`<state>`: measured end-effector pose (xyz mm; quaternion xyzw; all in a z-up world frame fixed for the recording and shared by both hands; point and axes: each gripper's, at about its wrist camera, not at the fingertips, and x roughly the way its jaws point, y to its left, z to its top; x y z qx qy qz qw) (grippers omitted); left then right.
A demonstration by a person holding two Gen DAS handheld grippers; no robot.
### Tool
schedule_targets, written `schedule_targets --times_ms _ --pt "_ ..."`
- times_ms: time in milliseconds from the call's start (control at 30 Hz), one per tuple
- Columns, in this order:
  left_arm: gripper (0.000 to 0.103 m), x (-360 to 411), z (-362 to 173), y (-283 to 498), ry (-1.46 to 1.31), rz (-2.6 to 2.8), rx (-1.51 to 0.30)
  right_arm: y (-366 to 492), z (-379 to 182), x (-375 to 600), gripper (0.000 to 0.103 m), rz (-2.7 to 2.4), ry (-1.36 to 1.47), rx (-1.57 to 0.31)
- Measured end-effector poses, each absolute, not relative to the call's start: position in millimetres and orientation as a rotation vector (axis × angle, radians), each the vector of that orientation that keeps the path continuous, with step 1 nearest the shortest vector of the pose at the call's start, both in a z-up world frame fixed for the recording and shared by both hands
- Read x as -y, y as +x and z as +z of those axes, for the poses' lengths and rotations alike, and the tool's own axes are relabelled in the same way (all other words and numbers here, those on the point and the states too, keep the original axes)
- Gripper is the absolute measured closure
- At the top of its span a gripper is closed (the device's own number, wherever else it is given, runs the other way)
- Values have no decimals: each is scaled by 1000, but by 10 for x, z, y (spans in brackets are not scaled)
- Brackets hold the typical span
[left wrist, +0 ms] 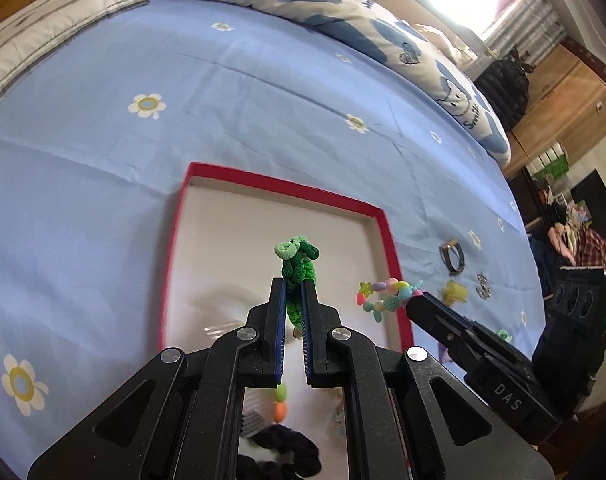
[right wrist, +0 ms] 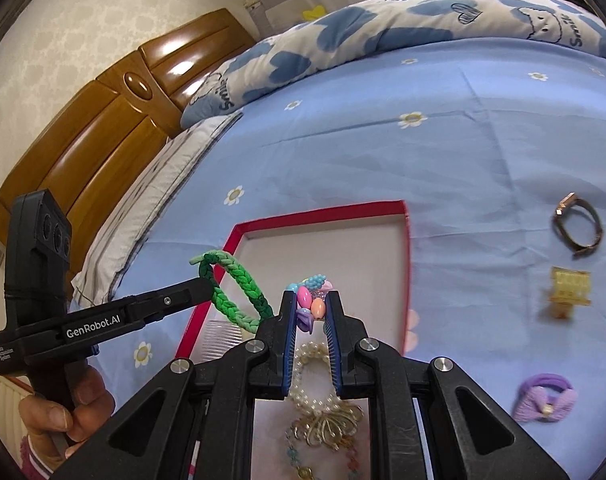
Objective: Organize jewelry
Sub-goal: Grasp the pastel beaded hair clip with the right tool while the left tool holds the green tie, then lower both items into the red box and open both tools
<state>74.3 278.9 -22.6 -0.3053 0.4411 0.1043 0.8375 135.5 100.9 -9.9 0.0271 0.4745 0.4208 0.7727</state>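
Observation:
My left gripper (left wrist: 293, 286) is shut on a green braided hair tie (left wrist: 297, 266), held over the red-rimmed box (left wrist: 287, 188) on the blue bedsheet. My right gripper (right wrist: 310, 300) is shut on a pastel bead bracelet (right wrist: 312, 302), just above the same red-rimmed box (right wrist: 323, 210). In the left wrist view the right gripper (left wrist: 413, 300) carries the bead bracelet (left wrist: 385, 294) over the box's right rim. The right wrist view shows the left gripper (right wrist: 209, 284) with the green hair tie (right wrist: 235, 296) at the box's left rim. A pearl bracelet (right wrist: 309, 380) and a gold brooch (right wrist: 327, 424) lie in the box.
On the sheet to the right of the box lie a dark bangle (right wrist: 579, 226), a yellow hair clip (right wrist: 569, 288) and a purple bow hair tie (right wrist: 545, 396). A clear comb (right wrist: 223, 332) and a black scrunchie (left wrist: 279, 456) are in the box. Pillows (right wrist: 343, 36) and a wooden headboard (right wrist: 115, 120) stand behind.

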Motion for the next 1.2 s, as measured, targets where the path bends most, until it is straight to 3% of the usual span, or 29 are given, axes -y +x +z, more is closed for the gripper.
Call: schedule_targets --times_ms 967,1133,1200 --pt "96 -2972 -677 805 -662 297 -1054 1377 -552 -1106 85 886 -5 -1162" --pt "89 -2959 -643 794 -651 304 -1053 1374 -533 -1109 85 891 0 -1162" --pt "80 -2952 -613 778 -648 305 -1048 1365 -514 -1106 84 894 2 -1159"
